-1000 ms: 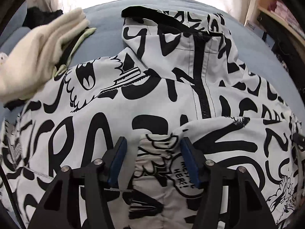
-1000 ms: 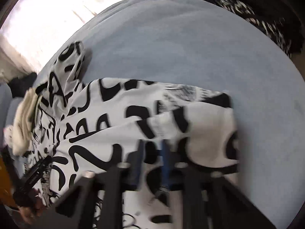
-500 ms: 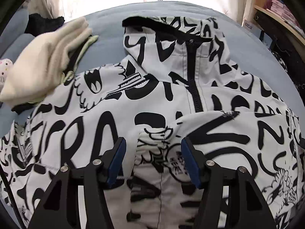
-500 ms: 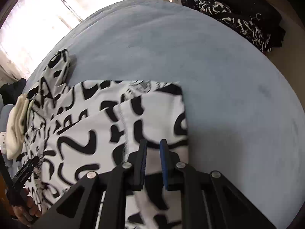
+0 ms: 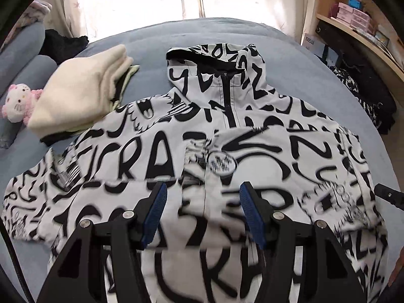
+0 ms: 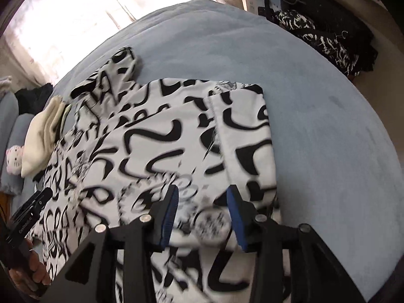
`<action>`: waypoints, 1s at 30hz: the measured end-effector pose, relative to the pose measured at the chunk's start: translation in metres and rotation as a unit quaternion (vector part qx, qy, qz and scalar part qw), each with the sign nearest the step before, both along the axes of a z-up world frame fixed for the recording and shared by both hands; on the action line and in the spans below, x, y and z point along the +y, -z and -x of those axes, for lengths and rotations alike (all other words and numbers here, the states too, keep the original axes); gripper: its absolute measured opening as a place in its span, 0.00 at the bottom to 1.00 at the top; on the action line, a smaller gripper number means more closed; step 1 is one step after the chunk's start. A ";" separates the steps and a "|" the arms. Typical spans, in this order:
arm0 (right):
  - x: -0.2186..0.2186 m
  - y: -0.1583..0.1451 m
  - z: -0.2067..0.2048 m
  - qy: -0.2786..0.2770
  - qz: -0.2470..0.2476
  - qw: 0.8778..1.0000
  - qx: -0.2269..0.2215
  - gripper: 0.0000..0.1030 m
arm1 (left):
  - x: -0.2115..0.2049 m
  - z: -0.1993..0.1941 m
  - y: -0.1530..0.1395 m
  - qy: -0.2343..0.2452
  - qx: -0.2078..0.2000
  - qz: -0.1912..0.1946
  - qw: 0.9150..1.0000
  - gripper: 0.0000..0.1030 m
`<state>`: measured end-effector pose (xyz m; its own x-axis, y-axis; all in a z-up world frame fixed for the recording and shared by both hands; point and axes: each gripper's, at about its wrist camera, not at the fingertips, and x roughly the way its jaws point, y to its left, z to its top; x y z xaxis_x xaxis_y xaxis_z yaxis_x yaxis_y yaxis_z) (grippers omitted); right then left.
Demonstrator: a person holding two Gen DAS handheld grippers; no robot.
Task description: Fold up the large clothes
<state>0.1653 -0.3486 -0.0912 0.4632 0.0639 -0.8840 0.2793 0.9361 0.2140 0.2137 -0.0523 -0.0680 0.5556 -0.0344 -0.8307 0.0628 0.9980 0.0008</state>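
A white hooded jacket with black graffiti print [image 5: 176, 131] lies face up on the blue bed, hood [image 5: 217, 60] toward the window, with its right sleeve folded across the chest. It also shows in the right wrist view [image 6: 164, 136]. My left gripper [image 5: 202, 214] is open and empty, above the jacket's lower middle. My right gripper [image 6: 202, 209] is open and empty, above the jacket's right side near the folded edge. The left gripper's tip shows in the right wrist view [image 6: 32, 207].
The blue bed cover [image 6: 315, 101] extends right of the jacket. A folded cream garment [image 5: 80, 91] and a pink plush cat [image 5: 17, 103] lie at the left. Dark printed clothes [image 6: 328, 38] hang off the far right. A shelf [image 5: 358, 22] stands at the right.
My right gripper opened and let go of the jacket fabric it was shut on. Both grippers pulled back and up, so more of the jacket shows.
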 end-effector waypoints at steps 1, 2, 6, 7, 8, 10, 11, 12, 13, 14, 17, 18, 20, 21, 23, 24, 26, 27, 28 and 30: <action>0.007 -0.004 0.007 -0.005 -0.001 1.000 -0.003 0.39 | 0.001 0.010 -0.004 0.001 -0.002 -0.001 1.000 0.57; 0.012 -0.006 0.013 -0.008 -0.001 1.000 -0.005 0.39 | 0.003 0.020 -0.007 0.001 -0.003 -0.003 1.000 0.57; 0.038 -0.011 0.044 -0.023 -0.006 1.000 -0.010 0.39 | 0.012 0.059 -0.017 -0.005 -0.004 0.001 1.000 0.57; 0.045 -0.011 0.052 -0.029 -0.009 0.999 -0.010 0.39 | 0.015 0.070 -0.019 -0.008 -0.004 0.004 1.000 0.57; 0.052 -0.010 0.059 -0.033 -0.009 0.999 -0.009 0.39 | 0.019 0.078 -0.020 -0.011 -0.004 0.009 1.000 0.57; 0.063 -0.008 0.071 -0.038 -0.007 0.999 -0.005 0.39 | 0.025 0.097 -0.024 -0.015 -0.005 0.015 1.000 0.57; 0.067 -0.006 0.076 -0.039 -0.008 0.999 -0.003 0.39 | 0.028 0.104 -0.025 -0.019 -0.005 0.017 1.000 0.57; 0.072 -0.005 0.083 -0.040 -0.010 0.999 0.000 0.39 | 0.033 0.113 -0.026 -0.024 -0.004 0.021 1.000 0.57; 0.076 -0.004 0.088 -0.040 -0.014 0.999 0.001 0.39 | 0.036 0.118 -0.026 -0.027 -0.003 0.024 0.999 0.57; 0.080 -0.002 0.095 -0.039 -0.020 0.999 0.002 0.39 | 0.039 0.124 -0.027 -0.029 -0.002 0.028 0.999 0.57; 0.088 -0.001 0.109 -0.037 -0.023 0.999 0.004 0.39 | 0.050 0.141 -0.029 -0.035 0.001 0.038 0.999 0.57; 0.091 -0.001 0.114 -0.036 -0.023 0.999 0.004 0.39 | 0.053 0.146 -0.030 -0.037 0.002 0.039 0.999 0.57; 0.098 -0.001 0.121 -0.038 -0.023 0.999 0.006 0.39 | 0.058 0.158 -0.032 -0.039 0.002 0.041 0.998 0.57; 0.102 -0.001 0.125 -0.040 -0.024 0.999 0.008 0.39 | 0.060 0.162 -0.032 -0.039 0.002 0.042 0.998 0.57; 0.109 -0.002 0.131 -0.044 -0.022 0.999 0.011 0.39 | 0.066 0.174 -0.034 -0.041 0.000 0.041 0.998 0.57; 0.114 -0.002 0.134 -0.048 -0.018 0.999 0.012 0.39 | 0.069 0.179 -0.034 -0.041 -0.001 0.040 0.998 0.57; 0.123 -0.002 0.139 -0.054 -0.013 0.998 0.014 0.39 | 0.075 0.189 -0.035 -0.044 -0.004 0.036 0.998 0.57; 0.129 -0.001 0.142 -0.059 -0.010 0.998 0.016 0.39 | 0.079 0.194 -0.035 -0.046 -0.005 0.034 0.998 0.57; 0.134 -0.001 0.143 -0.064 -0.009 0.998 0.018 0.39 | 0.083 0.196 -0.035 -0.047 -0.004 0.034 0.998 0.57; 0.146 -0.001 0.146 -0.074 -0.007 0.997 0.023 0.39 | 0.093 0.202 -0.035 -0.051 -0.004 0.038 0.998 0.57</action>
<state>0.0192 -0.2026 -0.0905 0.4077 0.1402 -0.9023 0.1479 0.9650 0.2168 0.0114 0.0409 -0.0326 0.5667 -0.0396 -0.8229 -0.0392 0.9964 -0.0750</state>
